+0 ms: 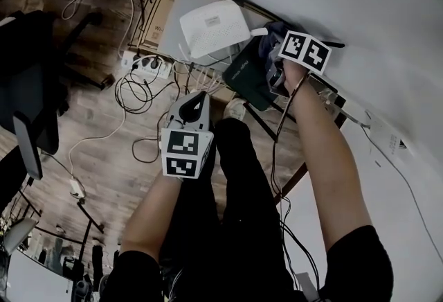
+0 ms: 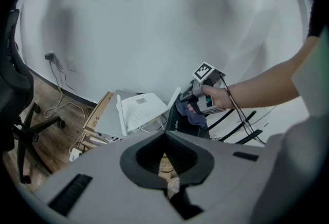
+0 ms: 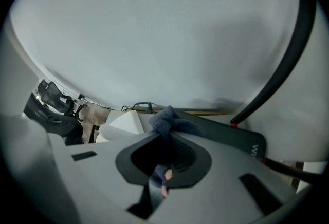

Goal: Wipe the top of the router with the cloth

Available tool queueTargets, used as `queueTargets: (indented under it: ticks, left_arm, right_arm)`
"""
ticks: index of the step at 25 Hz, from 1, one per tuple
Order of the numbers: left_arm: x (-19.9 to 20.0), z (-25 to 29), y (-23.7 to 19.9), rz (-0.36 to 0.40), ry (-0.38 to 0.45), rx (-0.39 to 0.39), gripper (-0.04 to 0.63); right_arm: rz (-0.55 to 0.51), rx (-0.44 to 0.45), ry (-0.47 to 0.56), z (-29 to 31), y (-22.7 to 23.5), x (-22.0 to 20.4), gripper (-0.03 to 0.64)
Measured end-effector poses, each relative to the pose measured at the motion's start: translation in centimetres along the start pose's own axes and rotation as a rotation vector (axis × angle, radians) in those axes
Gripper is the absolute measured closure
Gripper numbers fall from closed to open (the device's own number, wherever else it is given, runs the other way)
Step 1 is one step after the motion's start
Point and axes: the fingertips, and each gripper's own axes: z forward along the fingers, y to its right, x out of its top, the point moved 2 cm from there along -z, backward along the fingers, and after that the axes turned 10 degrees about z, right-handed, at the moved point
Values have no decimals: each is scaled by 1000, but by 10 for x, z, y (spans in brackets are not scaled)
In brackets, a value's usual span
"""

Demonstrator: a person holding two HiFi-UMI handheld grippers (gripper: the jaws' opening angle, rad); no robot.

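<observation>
A white router with antennas lies on a grey box by the wall. Right beside it stands a dark router, tilted; it also shows as a dark slab in the right gripper view. My right gripper is shut on a blue cloth and holds the bunched cloth against the dark router's upper end. The left gripper view shows that same cloth hanging at the dark router's top, next to the white router. My left gripper hovers shut and empty, lower, short of both routers.
A cardboard box sits under the grey box. A power strip and loose cables lie on the wood floor. An office chair stands at the left. The person's dark trouser legs fill the centre. The white wall is close behind.
</observation>
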Motion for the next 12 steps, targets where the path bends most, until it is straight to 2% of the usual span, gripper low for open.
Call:
queueTargets:
  ticks: [6, 12]
  left_arm:
    - [4, 2, 3, 8, 12, -10, 594]
    - [2, 2, 0, 1, 11, -7, 594]
  right_arm:
    - [22, 79, -61, -5, -8, -27, 611]
    - [-1, 107, -105, -7, -17, -49, 611]
